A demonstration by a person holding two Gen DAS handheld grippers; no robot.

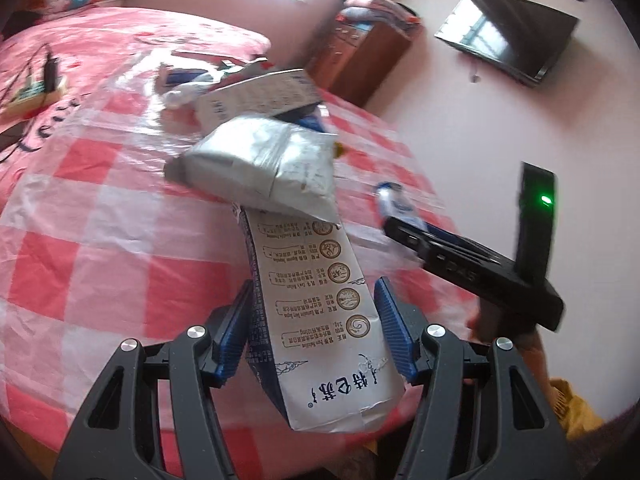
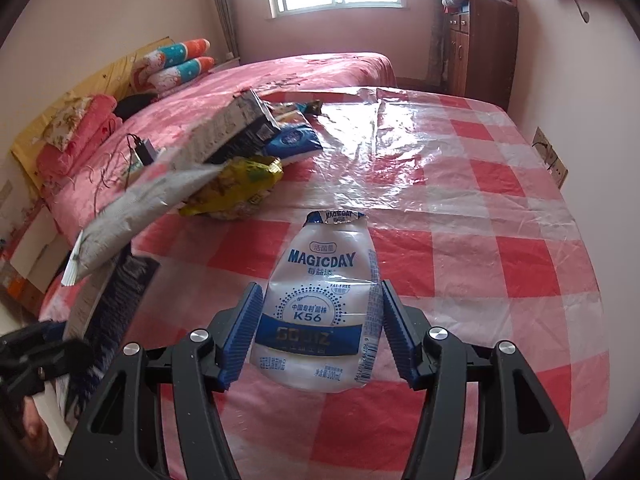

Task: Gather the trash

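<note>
My left gripper (image 1: pixel 315 284) is shut on a white and blue milk carton (image 1: pixel 320 320) that points away from me. A silver foil bag (image 1: pixel 260 160) rests on the carton's far end, and I cannot tell whether it touches the table. In the right wrist view the same bag (image 2: pixel 132 212) and the carton's dark side (image 2: pixel 116 300) hang at the left. My right gripper (image 2: pixel 320 285) is shut on a squashed white MAGICDAY bottle (image 2: pixel 320 300), with a pad on each side. That gripper (image 1: pixel 400 232) shows side-on in the left wrist view, the bottle top (image 1: pixel 394 200) poking past it.
A round table under a red and white checked plastic cloth (image 2: pixel 480 200) carries a pile: a grey box (image 2: pixel 228 128), a yellow wrapper (image 2: pixel 240 188) and a blue tissue pack (image 2: pixel 294 140). A pink bed (image 2: pixel 320 72) lies behind, a wooden cabinet (image 2: pixel 480 40) at the far right.
</note>
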